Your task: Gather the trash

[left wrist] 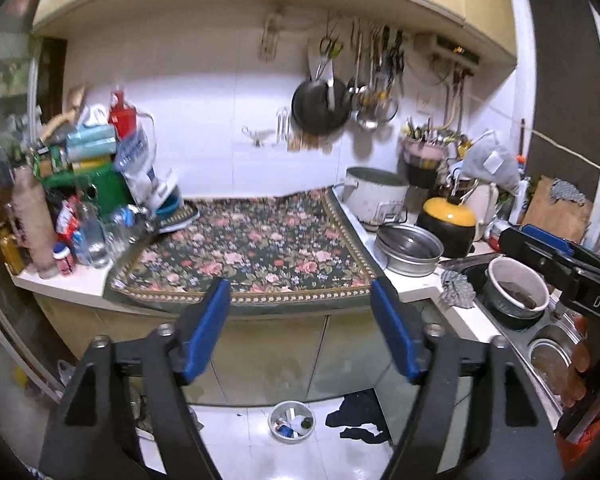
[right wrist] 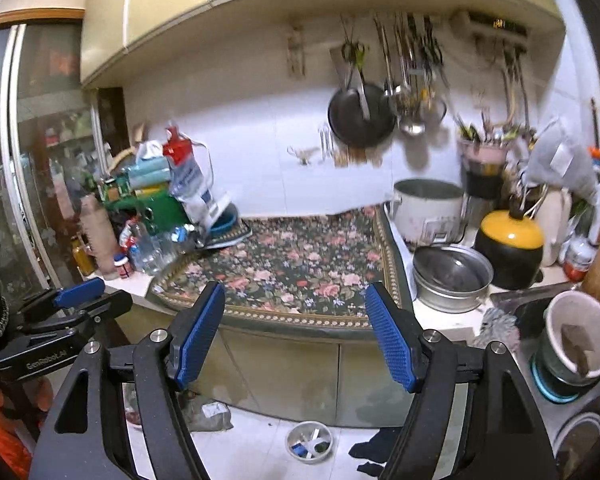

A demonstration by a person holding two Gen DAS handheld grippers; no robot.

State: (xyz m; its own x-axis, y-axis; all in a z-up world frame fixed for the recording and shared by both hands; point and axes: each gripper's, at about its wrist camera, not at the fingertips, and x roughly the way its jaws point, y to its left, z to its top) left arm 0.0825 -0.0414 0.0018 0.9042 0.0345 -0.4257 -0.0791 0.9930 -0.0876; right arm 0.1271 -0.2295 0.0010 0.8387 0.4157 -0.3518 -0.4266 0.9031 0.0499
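A cramped kitchen is seen, with cream wall cupboards over a white tiled wall and a worktop (left wrist: 404, 284) partly covered by a flowered cloth (left wrist: 256, 252). On the white floor (left wrist: 240, 440) below, a small round bin (left wrist: 292, 422) is set, holding the trash: a blue scrap, white pieces and a dark round item (none can be made out more closely). A dark garment (left wrist: 360, 416) lies just beside it. On the worktop at the right, an empty steel pot (left wrist: 410, 250) stands in front of a white rice cooker (left wrist: 376, 198), with a black jar topped by a yellow lid (left wrist: 448, 220) next to it. In the sink (right wrist: 588, 412), a white cup (right wrist: 580, 336) holds a brown piece. Bottles and packets (left wrist: 80, 184) are heaped at the left end. The left tongs (left wrist: 300, 328) are spread wide with nothing between them; the right tongs (right wrist: 296, 336) likewise stand apart and empty. On the left tool, "GenRobot.AI" is printed.
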